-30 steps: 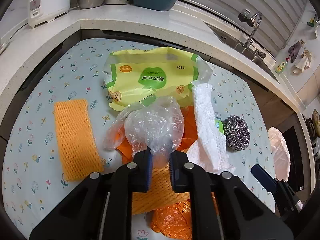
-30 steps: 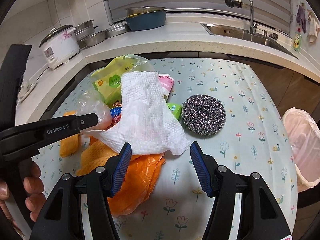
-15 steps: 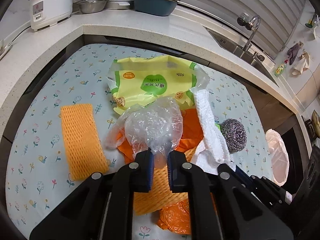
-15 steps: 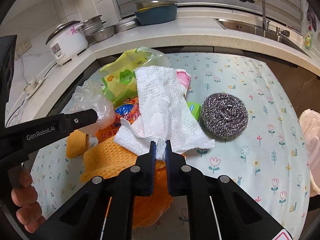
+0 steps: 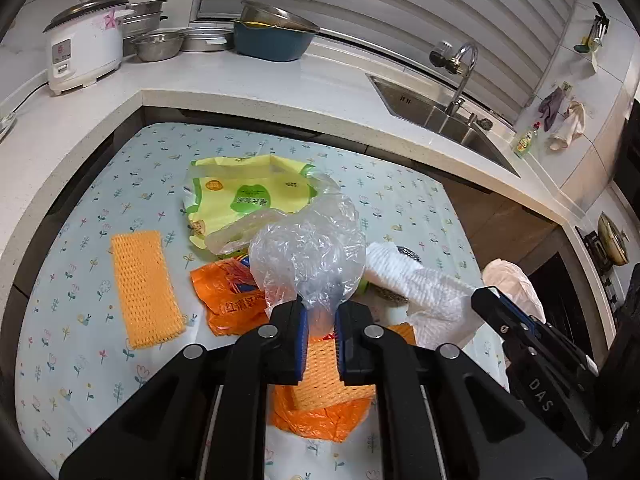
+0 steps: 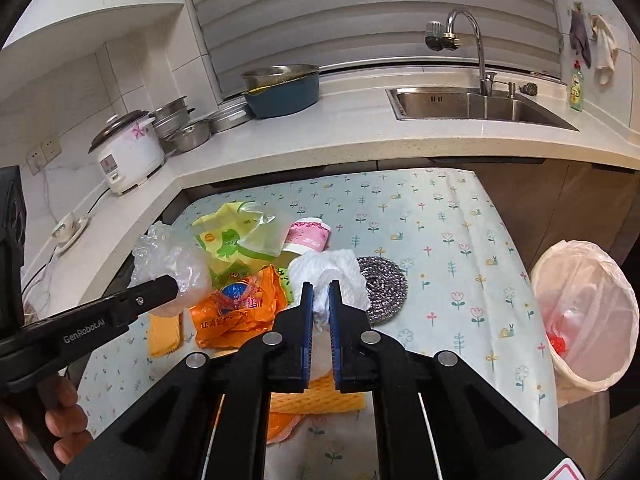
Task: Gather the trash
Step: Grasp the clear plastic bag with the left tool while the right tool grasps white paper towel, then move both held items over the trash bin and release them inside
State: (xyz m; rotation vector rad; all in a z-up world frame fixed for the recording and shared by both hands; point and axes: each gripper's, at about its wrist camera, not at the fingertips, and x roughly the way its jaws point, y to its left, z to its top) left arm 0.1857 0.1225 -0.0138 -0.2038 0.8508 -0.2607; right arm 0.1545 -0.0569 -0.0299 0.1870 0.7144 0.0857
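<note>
The clear bag (image 5: 310, 256), clamped in the left gripper (image 5: 318, 320), has been raised off the pile, uncovering the orange wrapper (image 5: 228, 292). The right gripper (image 6: 320, 300), wide open a second ago, has been closed on the paper towel (image 6: 332, 276), which has been bunched up and lifted above the table (image 6: 440, 240).
</note>
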